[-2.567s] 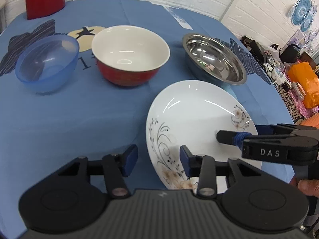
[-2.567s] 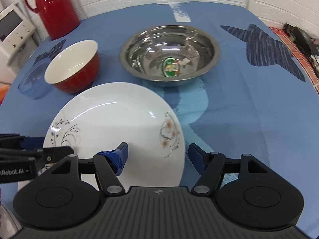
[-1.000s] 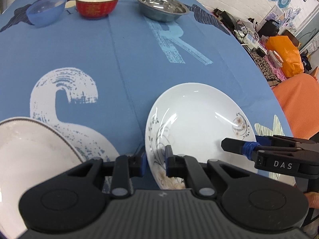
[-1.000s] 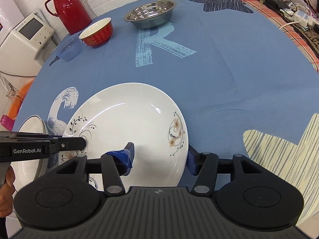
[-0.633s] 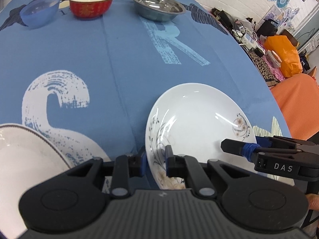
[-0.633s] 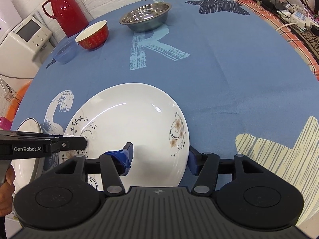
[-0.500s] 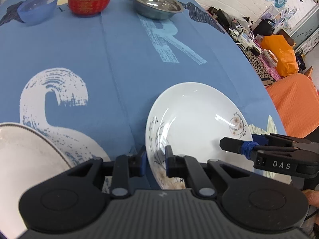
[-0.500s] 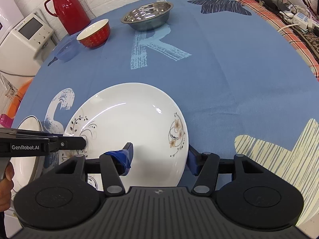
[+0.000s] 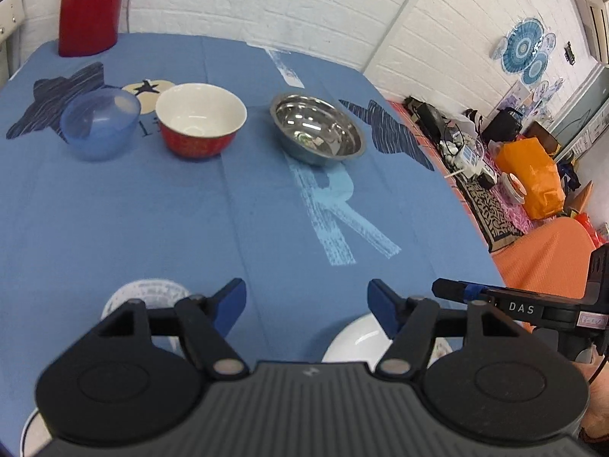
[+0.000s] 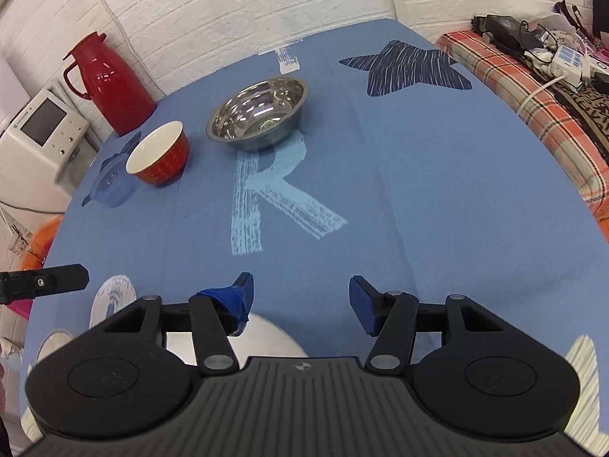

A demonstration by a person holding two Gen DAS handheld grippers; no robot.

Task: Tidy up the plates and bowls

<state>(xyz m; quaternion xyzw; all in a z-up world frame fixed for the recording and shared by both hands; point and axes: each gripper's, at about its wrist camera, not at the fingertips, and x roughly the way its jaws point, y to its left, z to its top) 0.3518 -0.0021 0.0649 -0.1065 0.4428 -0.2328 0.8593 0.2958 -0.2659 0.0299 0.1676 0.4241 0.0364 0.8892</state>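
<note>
My left gripper (image 9: 306, 299) is open with nothing in it, above the near part of the blue tablecloth. Just below its right finger shows the rim of the white flowered plate (image 9: 354, 342), lying on the cloth. My right gripper (image 10: 300, 297) is also open and empty, and the same plate (image 10: 274, 337) peeks out under it. At the far side stand a blue plastic bowl (image 9: 99, 129), a red bowl with a white inside (image 9: 201, 122) and a steel bowl (image 9: 318, 129). A second plate's rim (image 9: 28, 428) shows at the bottom left, mostly hidden.
A red thermos (image 10: 110, 80) stands at the table's far left corner, beside a white appliance (image 10: 42, 129) off the table. To the right of the table are a plaid-covered surface (image 10: 533, 87) with cables and an orange bag (image 9: 533, 175). The table's right edge (image 9: 483, 243) is close.
Both grippers have let go of the flowered plate and opened. They have lifted and tilted up, so the plate has dropped to the bottom of both views and the far bowls fill the middle.
</note>
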